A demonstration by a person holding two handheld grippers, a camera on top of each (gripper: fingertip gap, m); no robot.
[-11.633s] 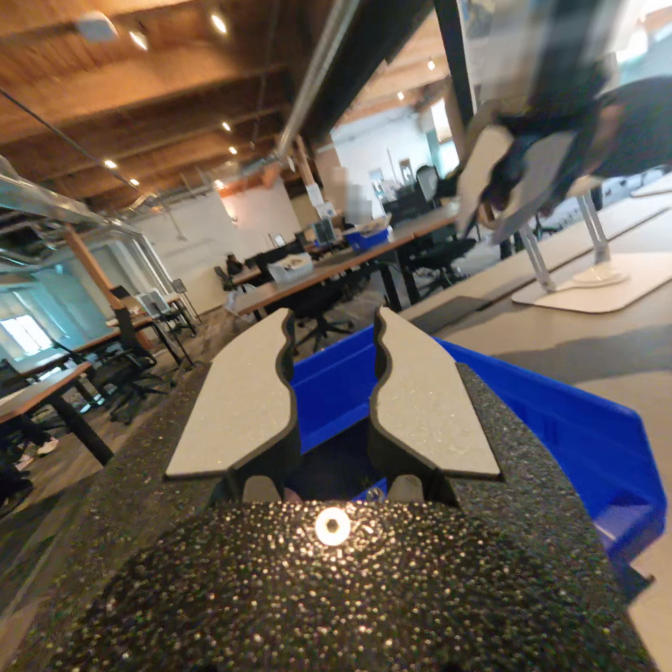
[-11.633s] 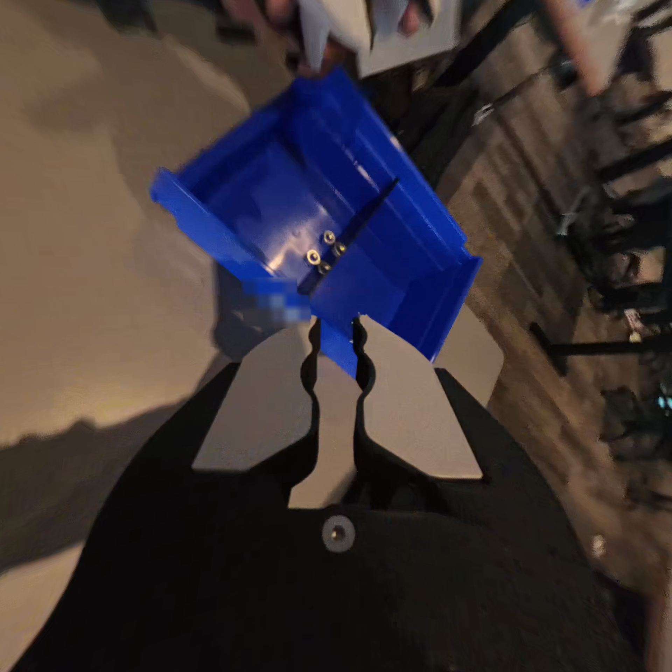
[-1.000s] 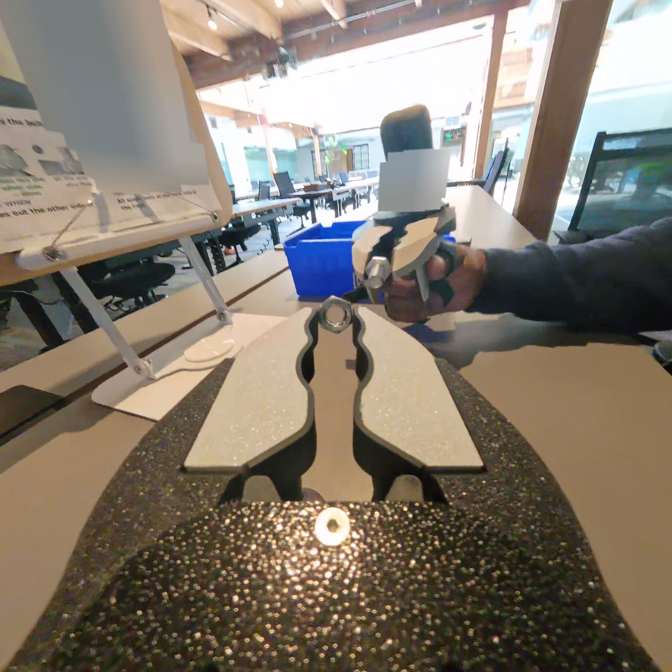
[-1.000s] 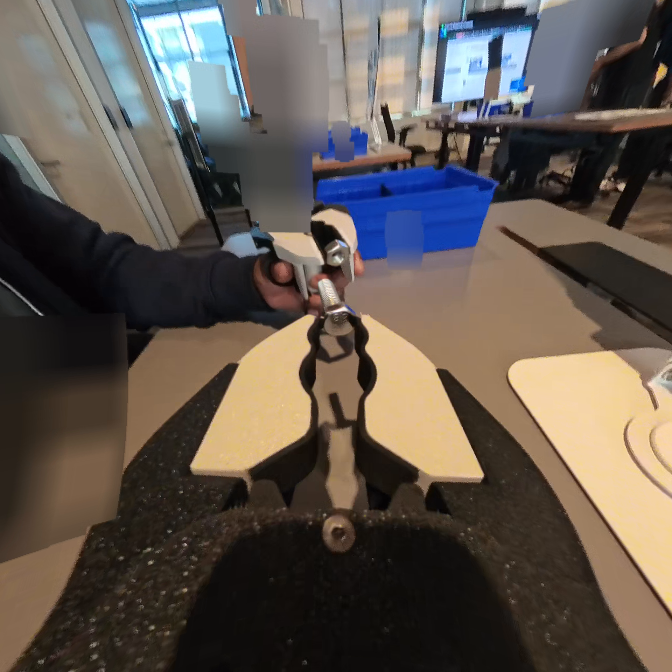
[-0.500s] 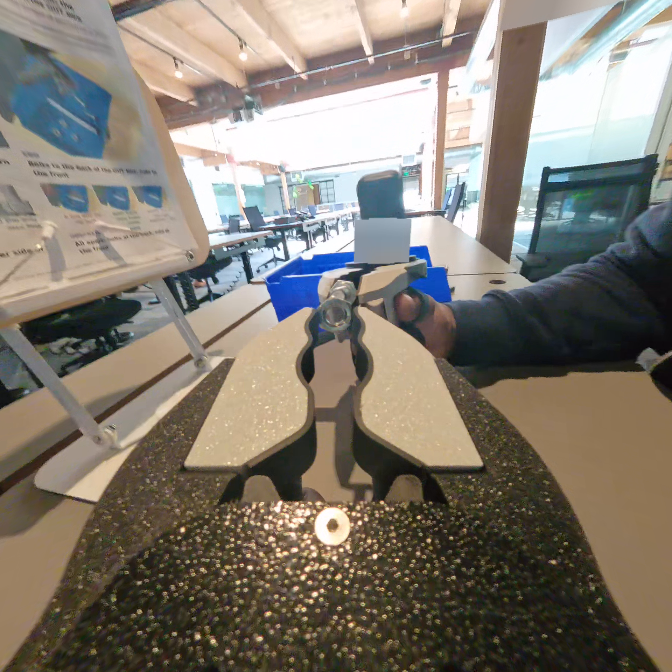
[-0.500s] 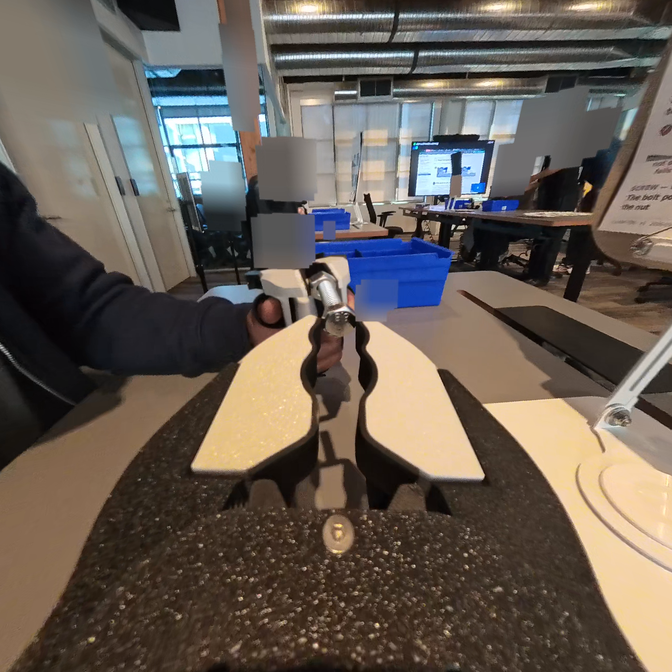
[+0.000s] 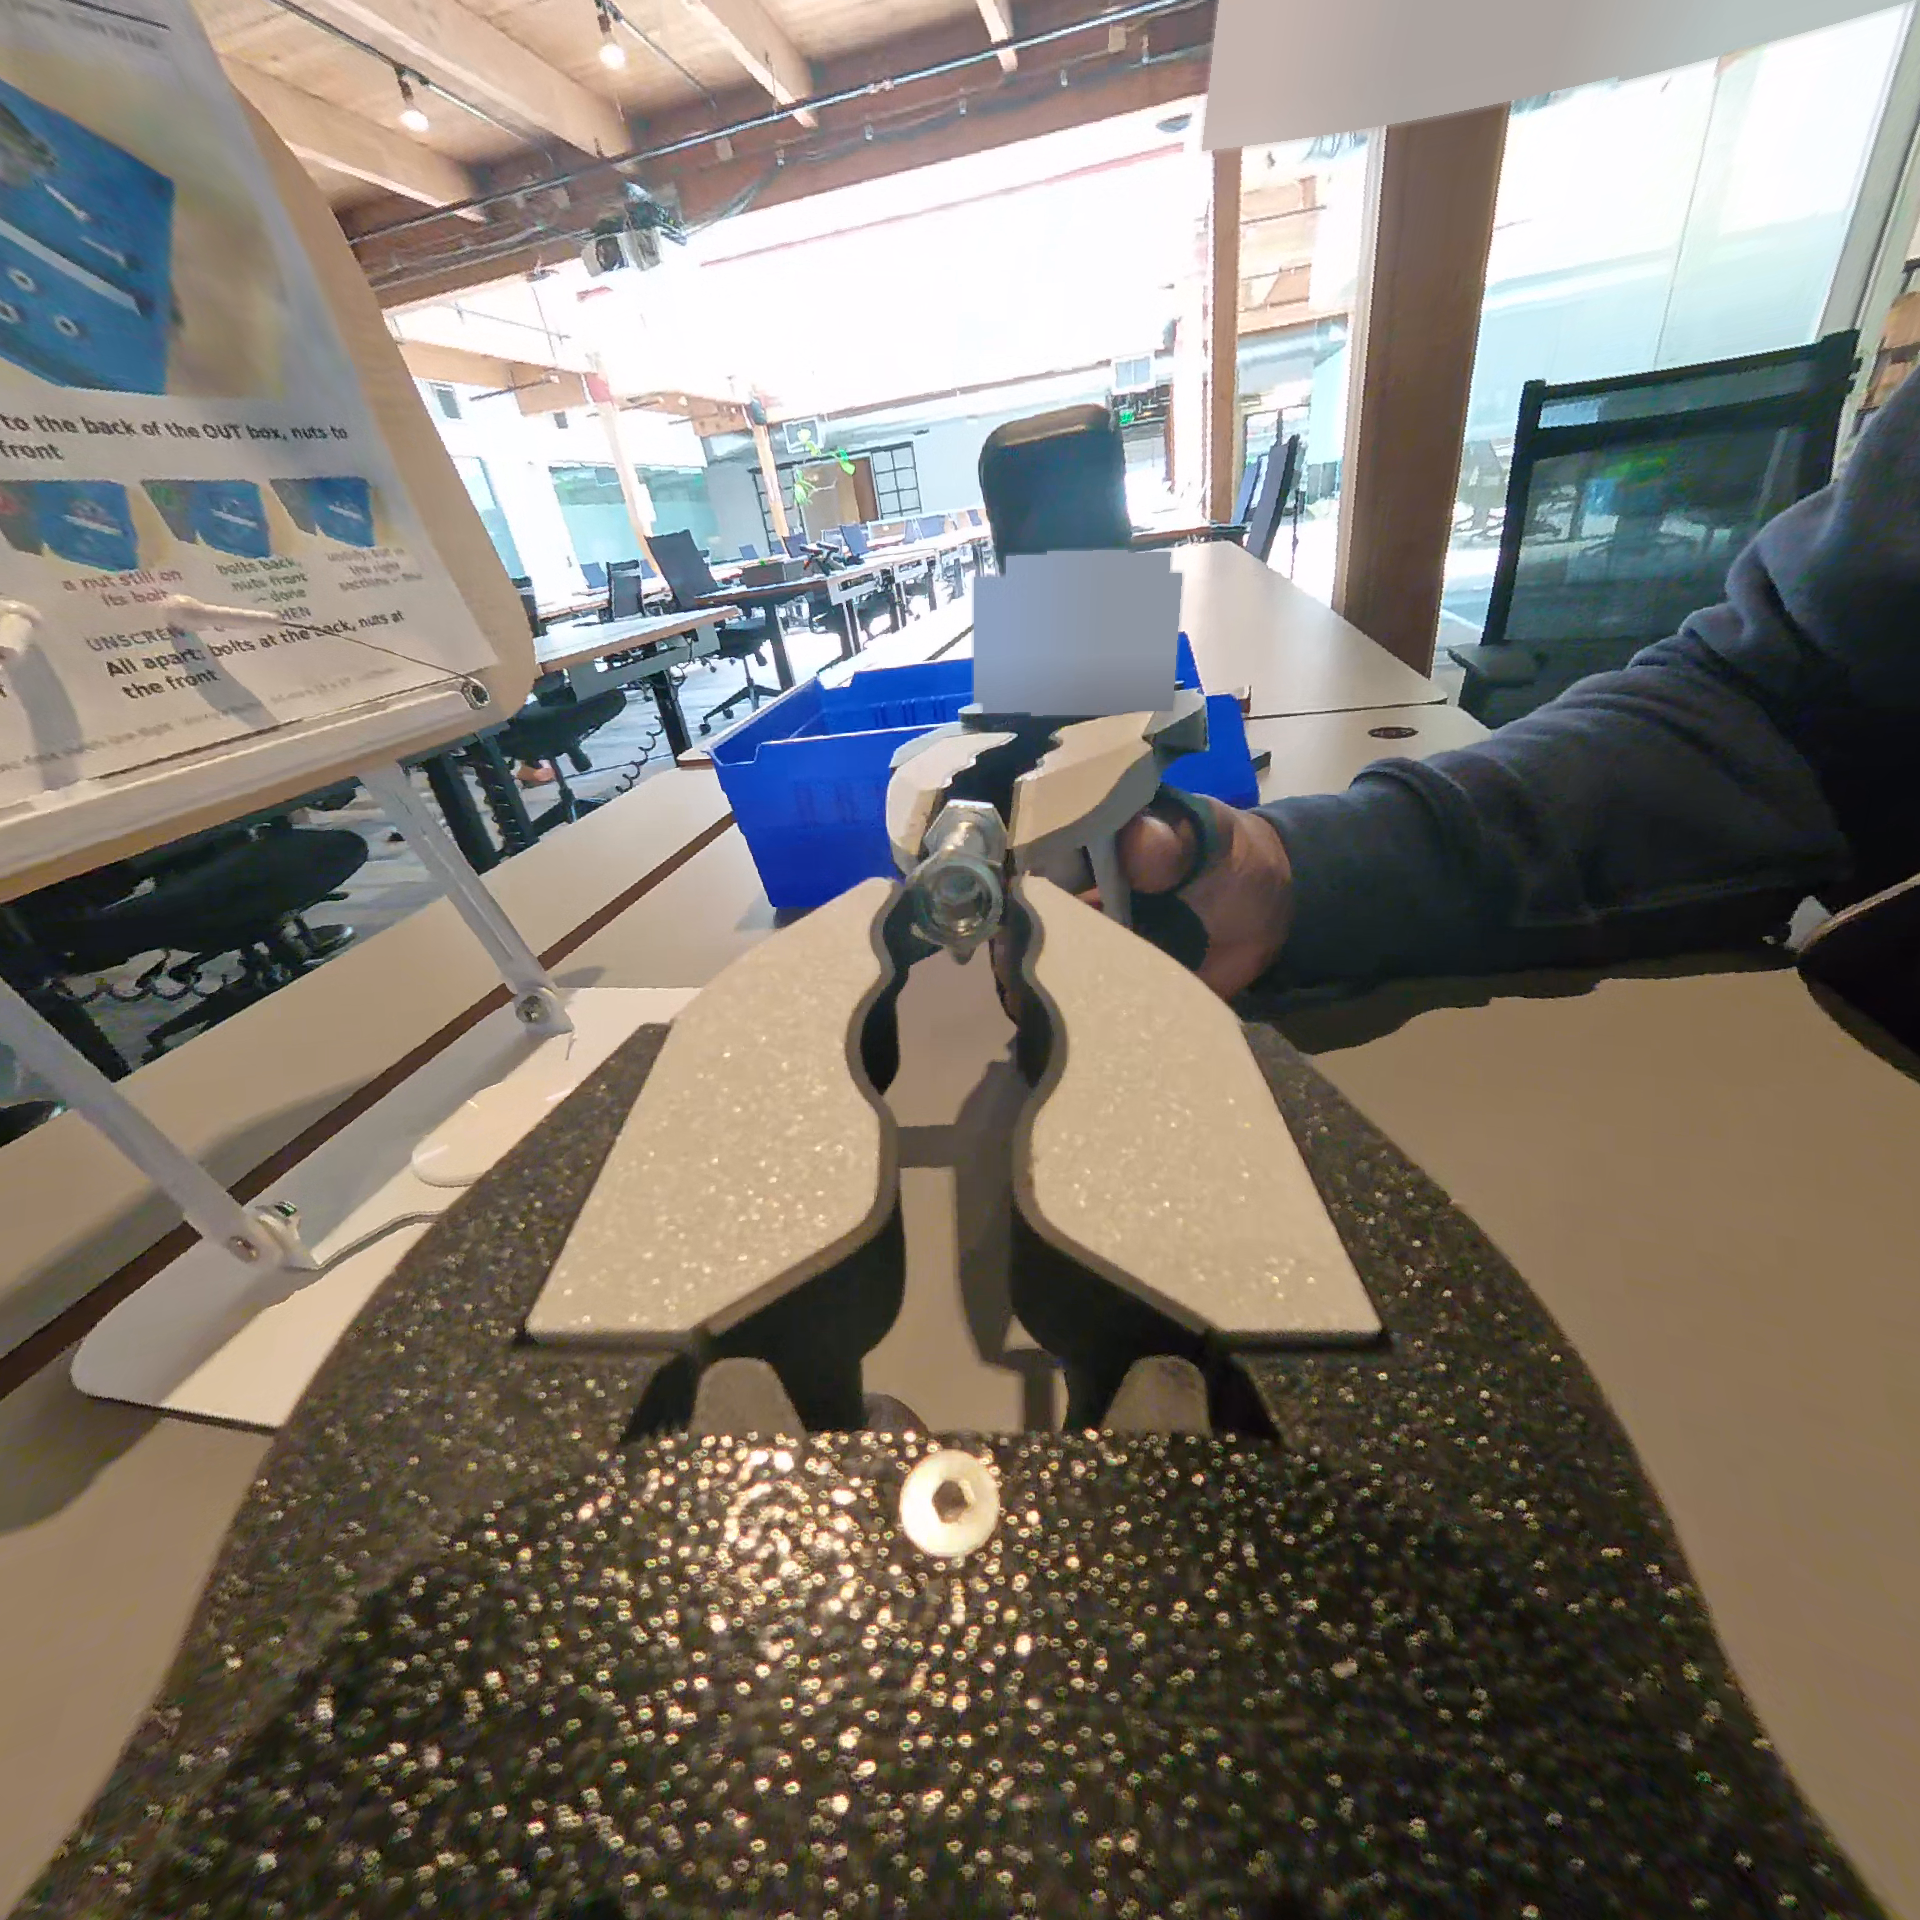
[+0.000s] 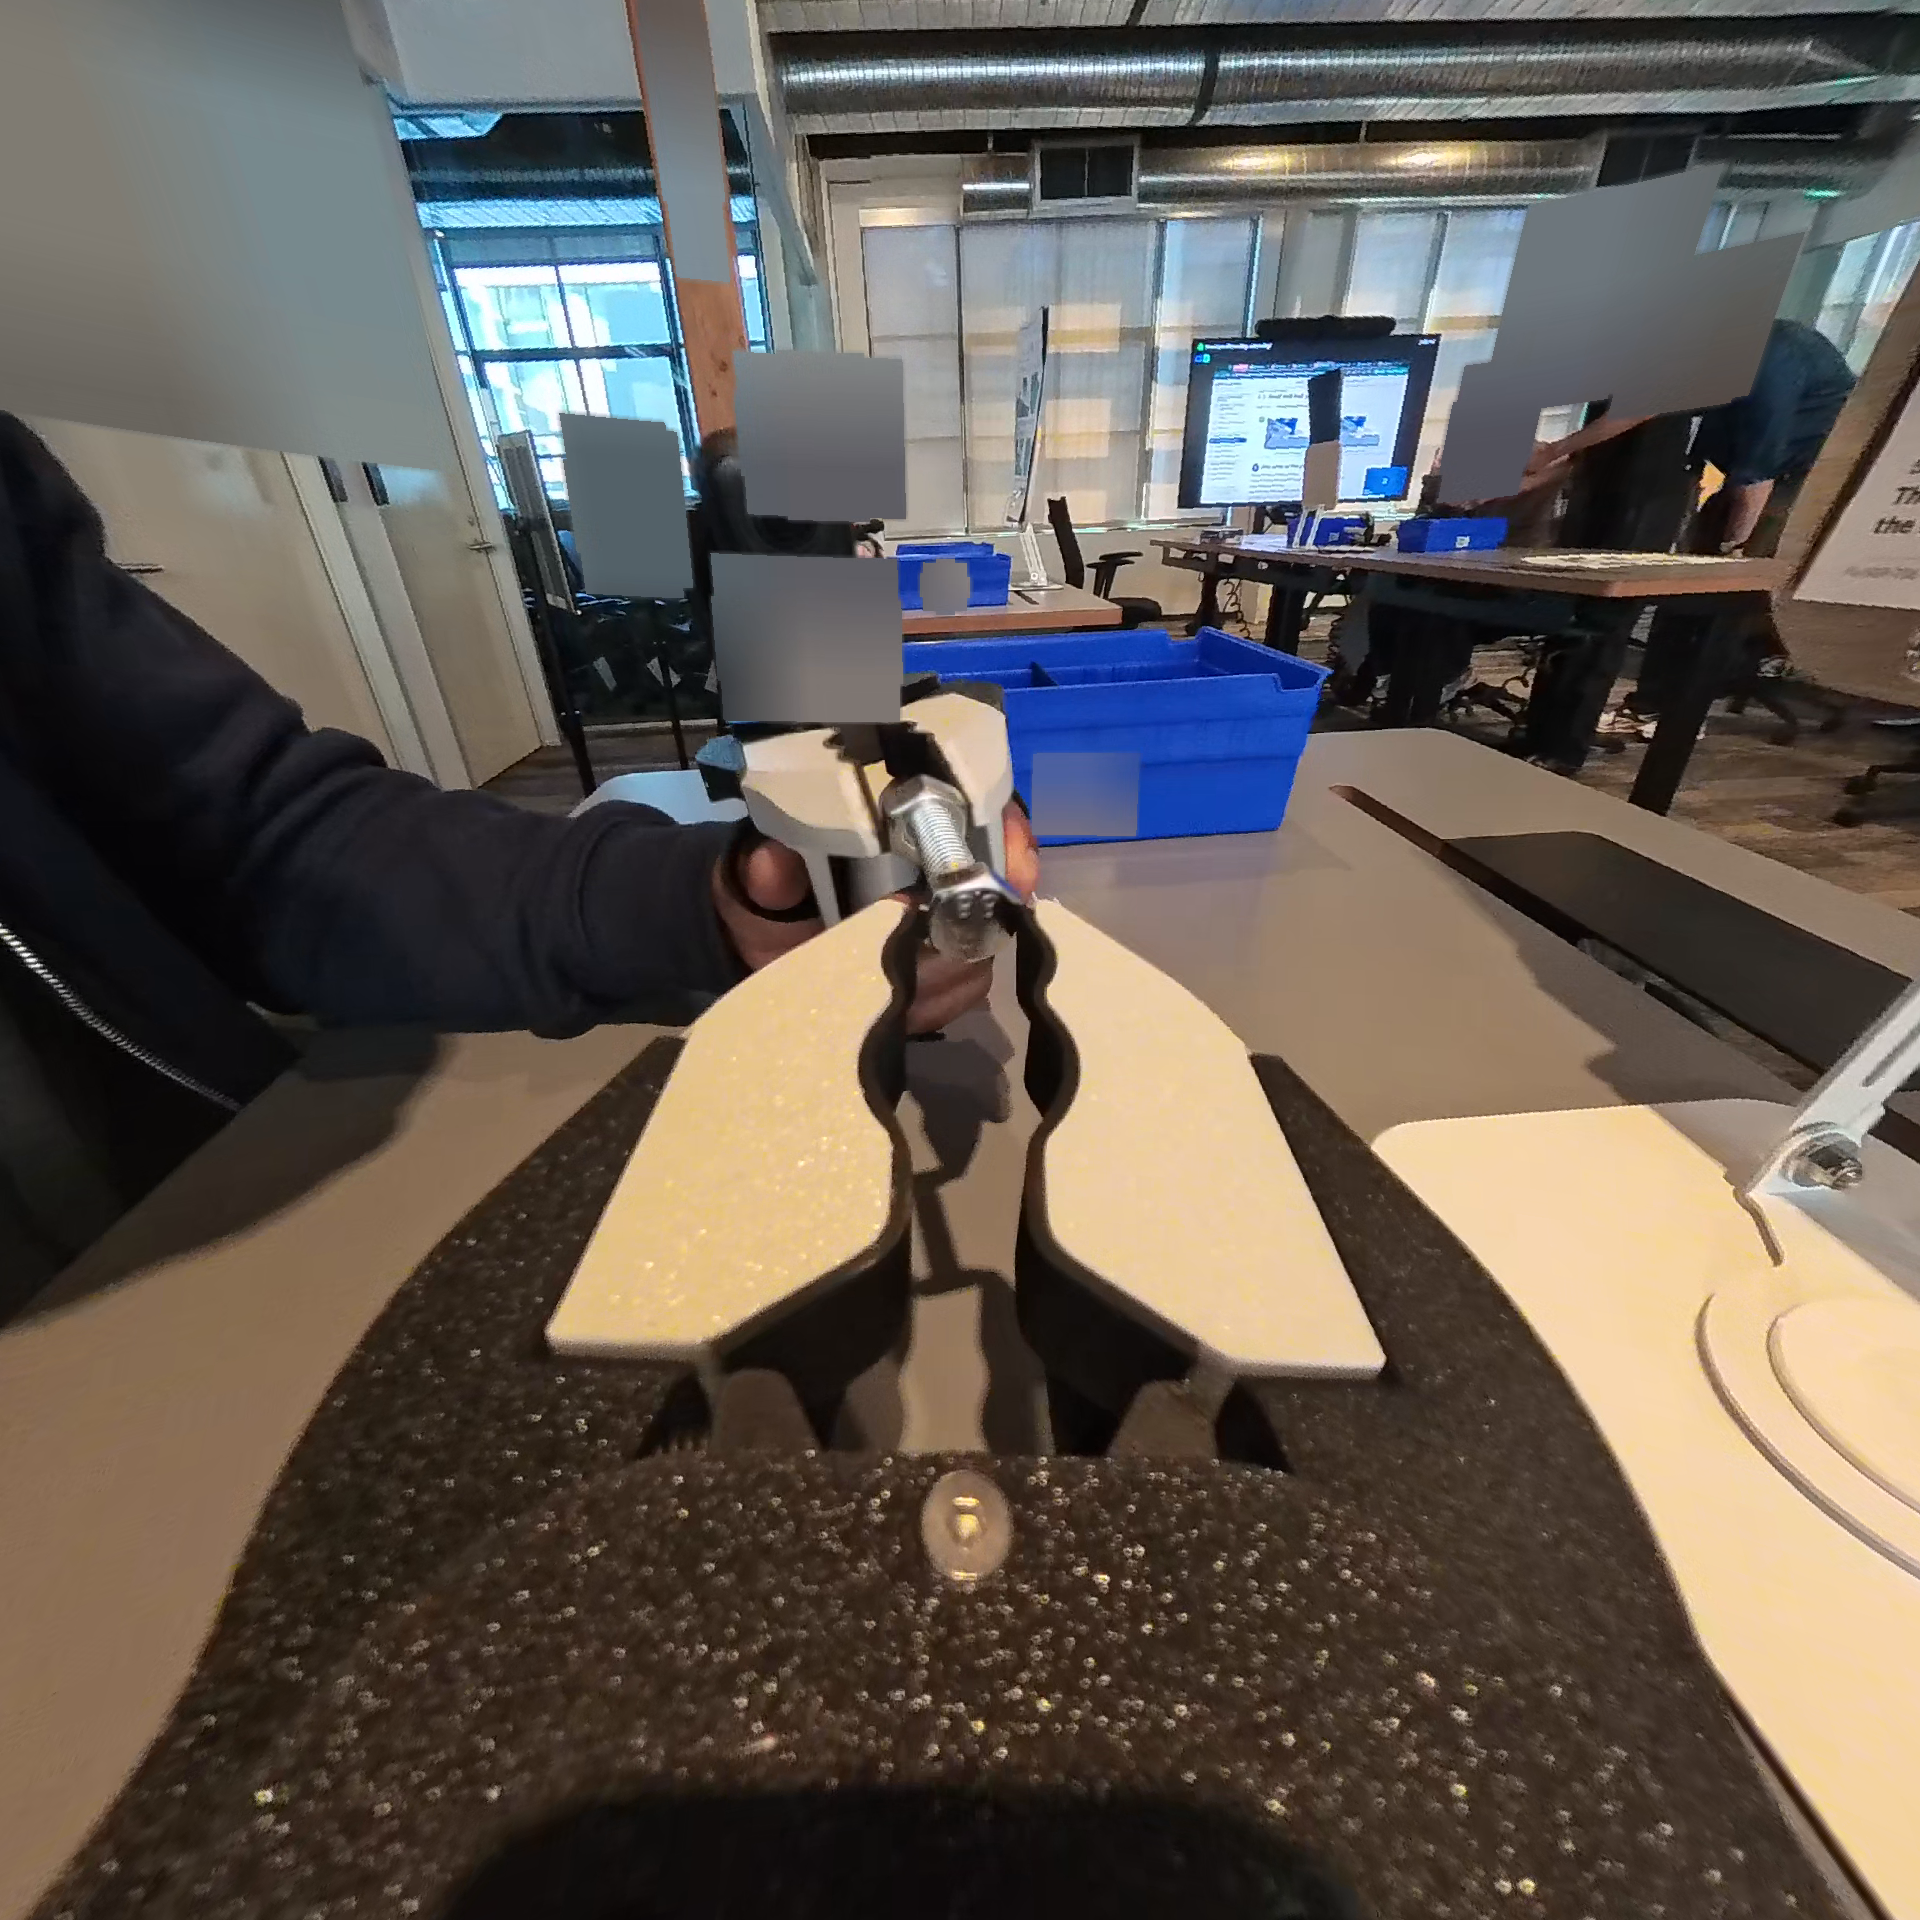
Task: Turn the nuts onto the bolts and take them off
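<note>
My left gripper (image 7: 956, 916) is shut on a steel hex nut (image 7: 958, 902) held at its fingertips. My right gripper (image 8: 966, 923) is shut on the head of a steel bolt (image 8: 943, 850). The two grippers face each other above the table. The bolt's threaded shaft runs from my right fingertips into the nut (image 8: 916, 805), which sits on the bolt's far end. In the left wrist view the right gripper (image 7: 977, 821) shows just behind the nut, with the bolt head (image 7: 974, 831) between its jaws. In the right wrist view the left gripper (image 8: 925, 795) shows the same way.
A blue divided bin (image 8: 1164, 748) stands on the table behind the grippers; it also shows in the left wrist view (image 7: 821, 790). An instruction sheet on a white stand (image 7: 208, 520) is at the left, its base plate (image 8: 1558, 1299) on the table. A person's hands and dark sleeves (image 7: 1558, 831) hold the grippers. My left and right fingertips are right by each other.
Long ago both grippers were empty over the blue bin. In the last second they closed the gap between them: the nut met the bolt's end and now sits on it.
</note>
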